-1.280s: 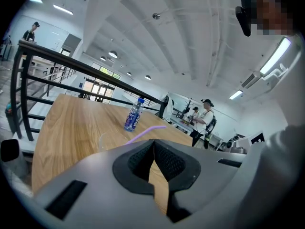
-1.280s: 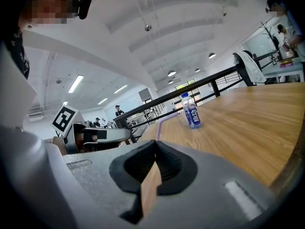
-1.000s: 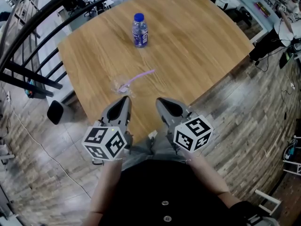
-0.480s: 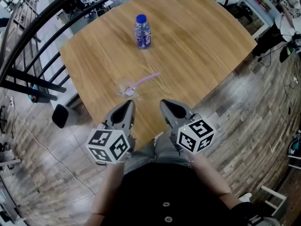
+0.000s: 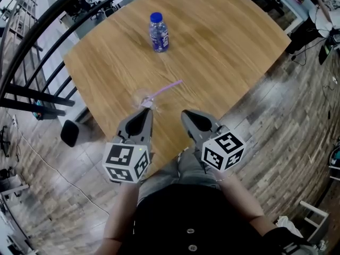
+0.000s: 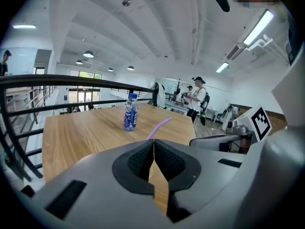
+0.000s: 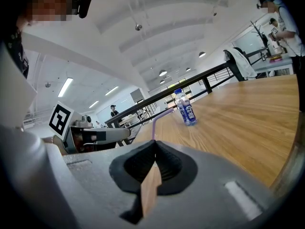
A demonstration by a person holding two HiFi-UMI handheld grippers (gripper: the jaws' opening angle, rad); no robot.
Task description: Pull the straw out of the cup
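The fingers (image 6: 137, 162) of the left gripper (image 6: 154, 141) are pressed together at the tips, and nothing shows between them. The right gripper (image 7: 155, 142) has its fingers (image 7: 169, 165) closed tip to tip as well, with nothing clamped.

Both grippers lie side by side over the near edge of the round light-wood counter (image 5: 223, 41). Each carries its black-and-white marker cube (image 5: 126, 162) at the back.

Just beyond the left tips stands the small clear plastic cup (image 5: 141, 96); whether they touch it I cannot tell. The thin purple straw (image 5: 166, 88) sits in the cup and leans up and away to the right.

Farther across the counter, well apart from the cup, a clear plastic bottle with a blue cap and blue label (image 5: 159, 32) stands upright. A black metal railing (image 6: 71, 80) runs past the counter's left side.
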